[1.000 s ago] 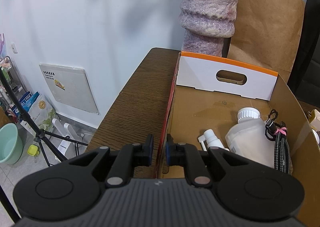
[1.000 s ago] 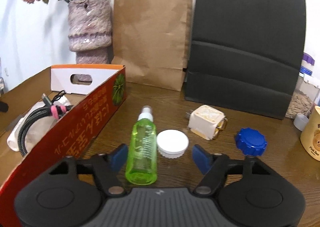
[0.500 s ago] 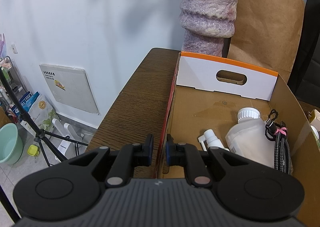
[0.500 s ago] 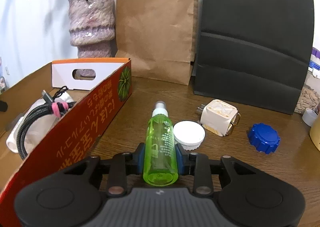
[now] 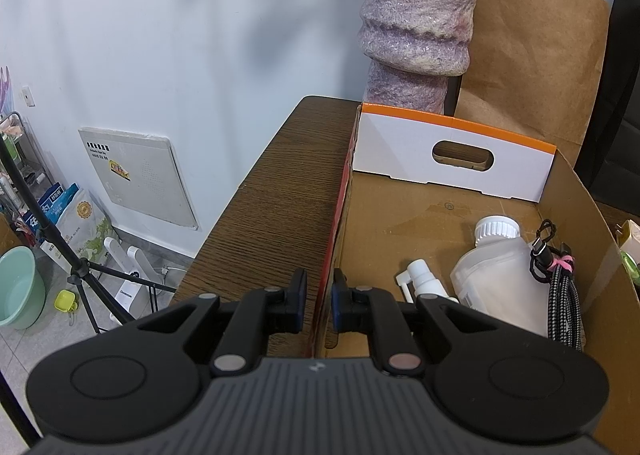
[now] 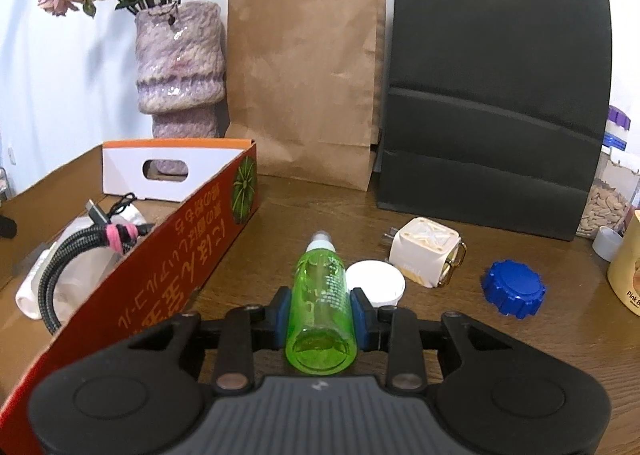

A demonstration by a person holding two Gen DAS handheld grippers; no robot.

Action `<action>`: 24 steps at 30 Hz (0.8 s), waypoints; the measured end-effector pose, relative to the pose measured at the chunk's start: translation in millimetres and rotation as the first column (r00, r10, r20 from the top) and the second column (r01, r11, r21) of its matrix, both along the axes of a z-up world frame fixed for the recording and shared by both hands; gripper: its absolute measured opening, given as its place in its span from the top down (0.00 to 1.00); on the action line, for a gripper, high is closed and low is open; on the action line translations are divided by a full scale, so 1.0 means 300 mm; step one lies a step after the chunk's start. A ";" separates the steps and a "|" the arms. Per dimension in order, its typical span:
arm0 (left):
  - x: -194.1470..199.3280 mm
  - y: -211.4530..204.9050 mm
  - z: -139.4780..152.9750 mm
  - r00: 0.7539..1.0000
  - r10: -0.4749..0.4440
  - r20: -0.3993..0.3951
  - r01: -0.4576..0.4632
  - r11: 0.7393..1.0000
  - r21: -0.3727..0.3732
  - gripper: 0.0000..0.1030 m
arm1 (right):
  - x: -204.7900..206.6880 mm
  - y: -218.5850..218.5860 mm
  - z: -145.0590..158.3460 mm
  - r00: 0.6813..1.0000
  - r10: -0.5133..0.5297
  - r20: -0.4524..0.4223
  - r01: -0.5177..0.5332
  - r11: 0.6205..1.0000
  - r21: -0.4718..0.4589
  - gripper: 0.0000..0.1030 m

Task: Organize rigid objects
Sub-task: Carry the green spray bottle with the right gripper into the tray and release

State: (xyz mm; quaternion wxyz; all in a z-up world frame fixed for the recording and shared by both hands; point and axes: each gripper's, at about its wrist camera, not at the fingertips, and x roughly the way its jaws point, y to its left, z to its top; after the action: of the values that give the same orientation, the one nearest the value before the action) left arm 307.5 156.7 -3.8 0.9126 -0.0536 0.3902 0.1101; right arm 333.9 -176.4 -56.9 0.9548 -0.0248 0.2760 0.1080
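Right gripper: fingers clamped on both sides of the green spray bottle, which points nozzle-first away from them over the bench; white lid just beyond the right finger, blue cap farther right. Left gripper: fingers narrow, pinching the near-left wall of the cardboard box, one finger outside, one inside; white jug and braided cable lie inside, right of the fingers
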 end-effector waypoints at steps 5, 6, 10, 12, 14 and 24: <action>0.000 0.000 0.000 1.000 0.000 0.000 0.000 1.000 0.001 0.88 | -0.011 -0.014 0.017 0.999 -0.013 0.029 0.012 1.000 0.015 0.71; 0.000 0.000 0.000 1.000 0.000 0.000 0.000 1.000 0.002 0.88 | -0.013 -0.017 0.021 0.999 -0.014 0.034 0.014 1.000 0.020 0.71; 0.000 0.000 0.000 1.000 0.000 0.000 0.000 1.000 0.001 0.88 | -0.024 -0.029 0.043 0.998 -0.020 0.062 0.018 0.999 0.032 0.71; 0.000 0.000 0.000 1.000 0.000 0.000 0.000 1.000 0.000 0.88 | -0.032 -0.034 0.057 0.997 -0.023 0.079 0.021 0.999 0.033 0.71; 0.001 0.002 0.000 1.000 0.001 0.000 -0.001 1.000 -0.001 0.88 | -0.037 -0.040 0.074 0.995 -0.024 0.097 0.021 0.999 0.035 0.71; 0.001 0.002 0.000 1.000 0.001 0.000 -0.001 1.000 0.001 0.88 | -0.061 -0.044 0.143 0.985 -0.023 0.174 0.019 1.000 0.024 0.71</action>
State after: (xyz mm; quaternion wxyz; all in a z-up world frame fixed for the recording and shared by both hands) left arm 307.7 157.4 -3.9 0.9126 -0.0531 0.3901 0.1106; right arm 315.6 -189.5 -14.0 0.9765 -0.0208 0.1906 0.0985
